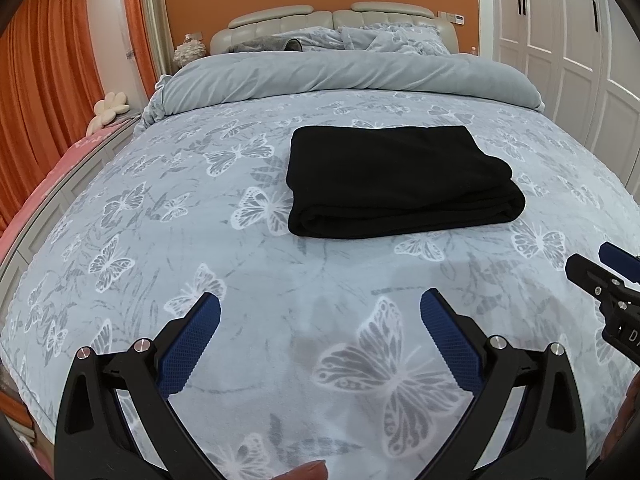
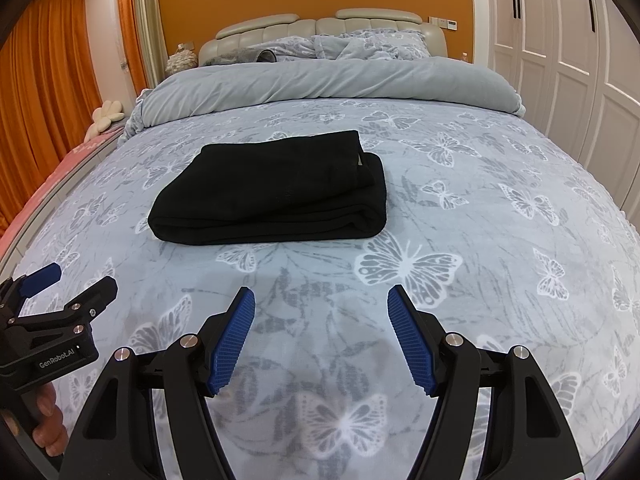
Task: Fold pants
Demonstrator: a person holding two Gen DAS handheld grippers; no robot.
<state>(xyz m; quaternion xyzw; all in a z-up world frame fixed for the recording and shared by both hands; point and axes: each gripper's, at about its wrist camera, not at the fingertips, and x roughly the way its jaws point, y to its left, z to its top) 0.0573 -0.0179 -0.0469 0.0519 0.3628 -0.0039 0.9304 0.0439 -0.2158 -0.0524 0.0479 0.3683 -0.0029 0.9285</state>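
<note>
The black pants (image 1: 396,182) lie folded into a thick rectangular bundle on the bed; they also show in the right wrist view (image 2: 276,190), with a small light tag at the right fold. My left gripper (image 1: 320,308) is open and empty, held above the bedspread well short of the pants. My right gripper (image 2: 321,300) is open and empty, also short of the pants. The right gripper shows at the right edge of the left wrist view (image 1: 600,266), and the left gripper at the left edge of the right wrist view (image 2: 76,284).
The bed (image 1: 200,260) has a grey butterfly-print spread. A rolled grey duvet (image 1: 340,76) and pillows lie by the headboard. Orange curtains (image 1: 48,60) hang at left, with a pink bench and flower cushion (image 1: 110,106). White wardrobe doors (image 1: 560,40) stand at right.
</note>
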